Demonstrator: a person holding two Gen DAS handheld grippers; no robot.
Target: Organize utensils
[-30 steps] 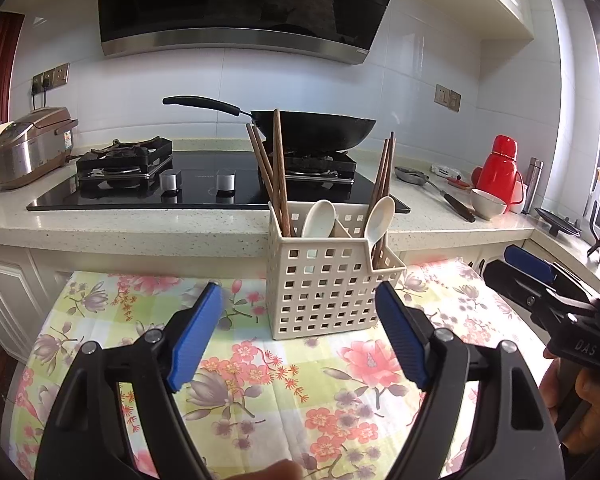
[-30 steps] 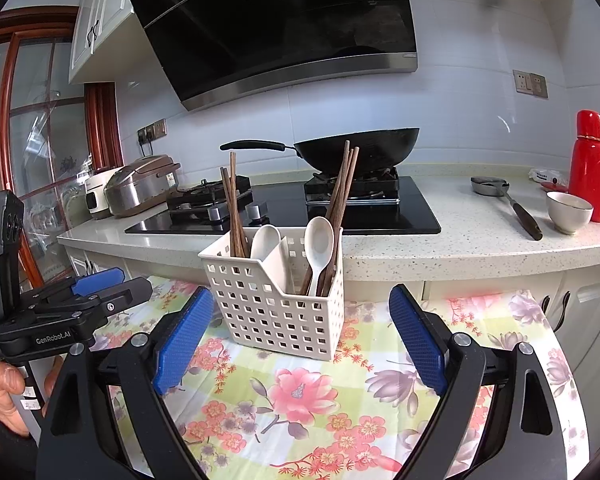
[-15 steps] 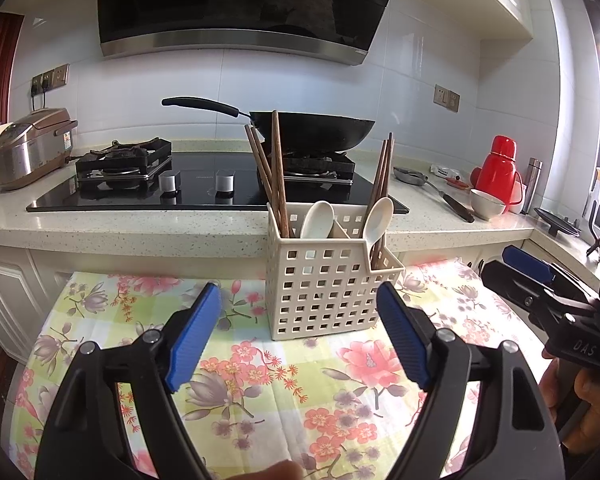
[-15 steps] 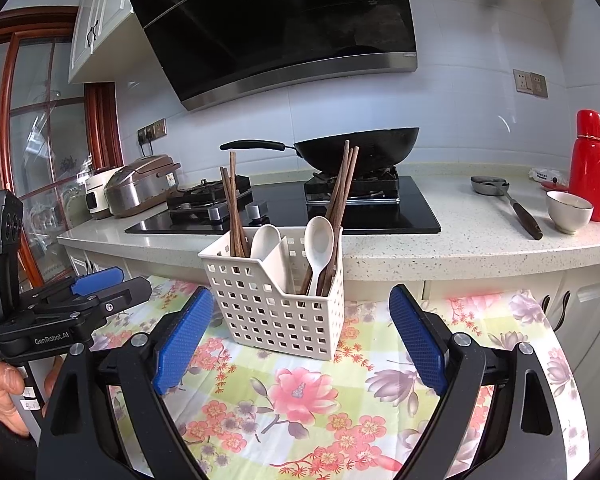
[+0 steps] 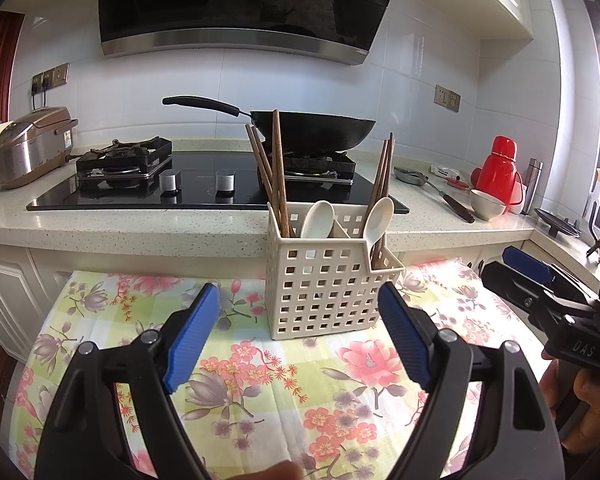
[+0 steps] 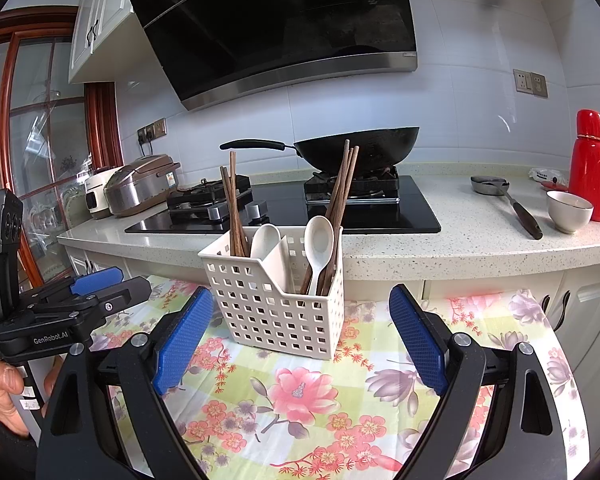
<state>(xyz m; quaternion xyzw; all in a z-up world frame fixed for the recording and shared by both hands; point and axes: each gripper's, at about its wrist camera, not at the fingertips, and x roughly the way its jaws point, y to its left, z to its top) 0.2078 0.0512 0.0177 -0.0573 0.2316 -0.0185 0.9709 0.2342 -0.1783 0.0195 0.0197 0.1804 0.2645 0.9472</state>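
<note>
A cream perforated utensil basket (image 5: pixel 324 292) (image 6: pixel 276 312) stands upright on the flowered tablecloth (image 5: pixel 260 392) (image 6: pixel 300 400). Inside it stand brown wooden chopsticks (image 5: pixel 276 176) (image 6: pixel 234 204) in two bunches and two white spoons (image 5: pixel 376 218) (image 6: pixel 318 240). My left gripper (image 5: pixel 299 338) is open just in front of the basket, nothing between its blue pads. My right gripper (image 6: pixel 300 340) is open too, also short of the basket and empty. Each gripper shows at the edge of the other's view.
Behind the table runs a speckled counter (image 5: pixel 140 224) with a black hob (image 6: pixel 340 208), a wok (image 5: pixel 312 132), a rice cooker (image 5: pixel 32 144), a ladle (image 6: pixel 508 200), a white bowl (image 6: pixel 568 212) and a red flask (image 6: pixel 590 164). A hand (image 6: pixel 4 392) holds the left gripper's handle.
</note>
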